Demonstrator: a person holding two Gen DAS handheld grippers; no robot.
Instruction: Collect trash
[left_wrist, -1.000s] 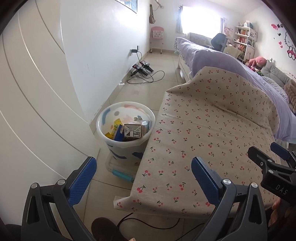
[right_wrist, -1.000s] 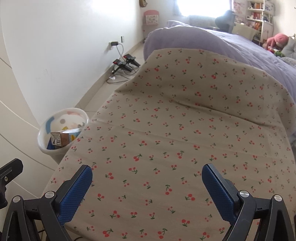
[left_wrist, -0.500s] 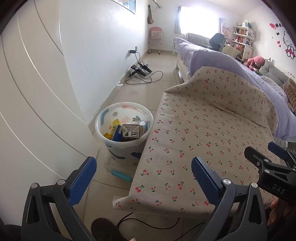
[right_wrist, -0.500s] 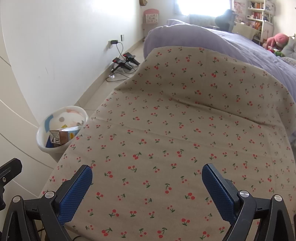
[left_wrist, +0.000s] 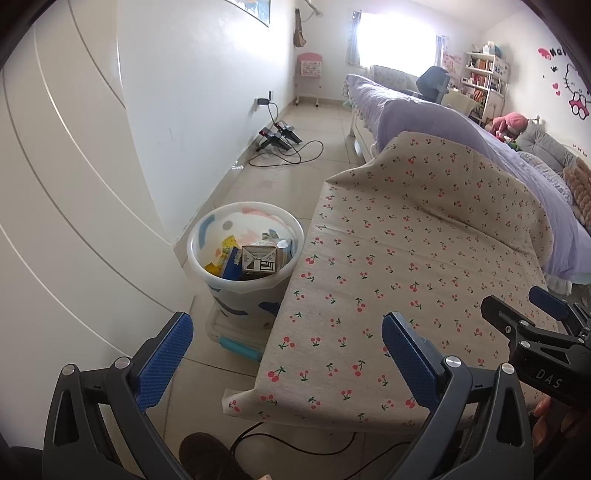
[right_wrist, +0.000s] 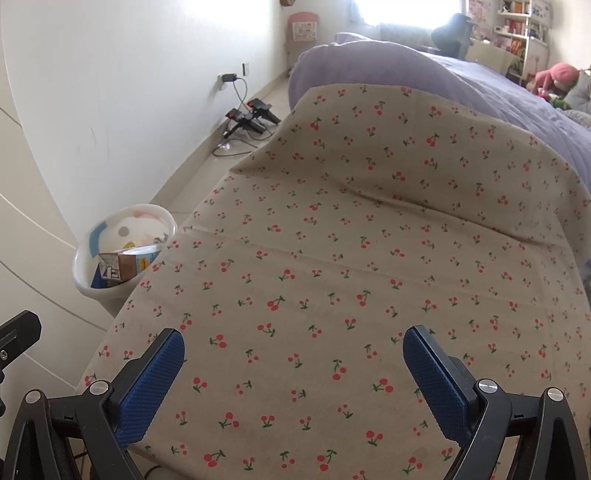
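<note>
A white bin with pastel shapes (left_wrist: 207, 236) stands on the floor left of a table under a cherry-print cloth (left_wrist: 406, 258). It holds a brown carton (left_wrist: 258, 258) and yellow and blue packs. The bin also shows in the right wrist view (right_wrist: 83, 258). My left gripper (left_wrist: 284, 332) is open and empty, above the table's near left corner and the floor. My right gripper (right_wrist: 293, 350) is open and empty, above the near part of the cloth (right_wrist: 351, 258); it shows at the right edge of the left wrist view (left_wrist: 524, 325).
A white wall (left_wrist: 184, 92) and curved white panels (left_wrist: 55, 203) run along the left. Chargers and cables (left_wrist: 280, 140) lie on the tiled floor farther back. A bed with a purple cover (left_wrist: 443, 122) stands behind the table. A clear box with a blue handle (left_wrist: 236, 339) sits under the bin.
Both grippers have drawn back and slightly up from the table; more of the cloth's near edge and floor show. Both stay open and empty.
</note>
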